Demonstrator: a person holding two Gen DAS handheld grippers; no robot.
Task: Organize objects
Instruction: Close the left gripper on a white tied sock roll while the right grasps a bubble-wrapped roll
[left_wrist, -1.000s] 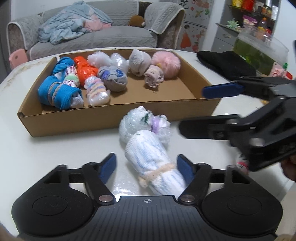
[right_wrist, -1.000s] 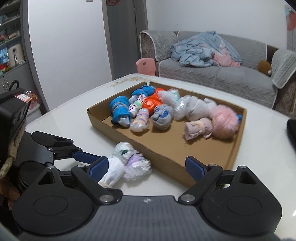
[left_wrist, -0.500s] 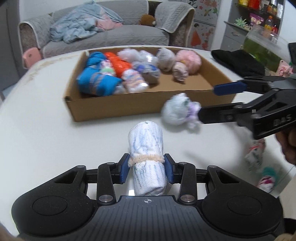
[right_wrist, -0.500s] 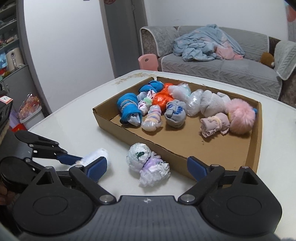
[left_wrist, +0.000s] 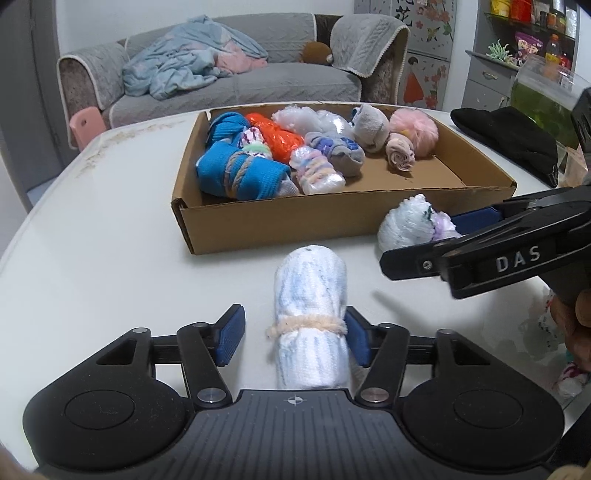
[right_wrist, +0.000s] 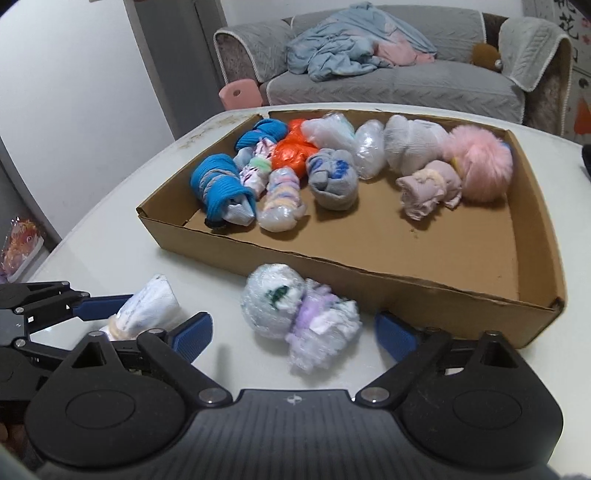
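Note:
A white rolled sock bundle (left_wrist: 311, 310) with a peach band lies on the white table between my left gripper's (left_wrist: 293, 338) open fingers, touching the right pad, clear of the left one. It also shows in the right wrist view (right_wrist: 147, 308). A white-and-purple plastic-wrapped bundle (right_wrist: 299, 317) lies before the cardboard box (right_wrist: 406, 291), between my right gripper's (right_wrist: 293, 334) open fingers; it also shows in the left wrist view (left_wrist: 413, 221). The box (left_wrist: 266, 221) holds several rolled sock bundles.
A black cloth (left_wrist: 509, 136) lies on the table at the far right. More small bundles (left_wrist: 569, 373) lie near the right table edge. A grey sofa (left_wrist: 236, 74) with a blue blanket stands behind the table.
My left gripper was shut on the white roll half a second ago and has opened, leaving it on the table. My right gripper has moved in around the white-and-purple bundle.

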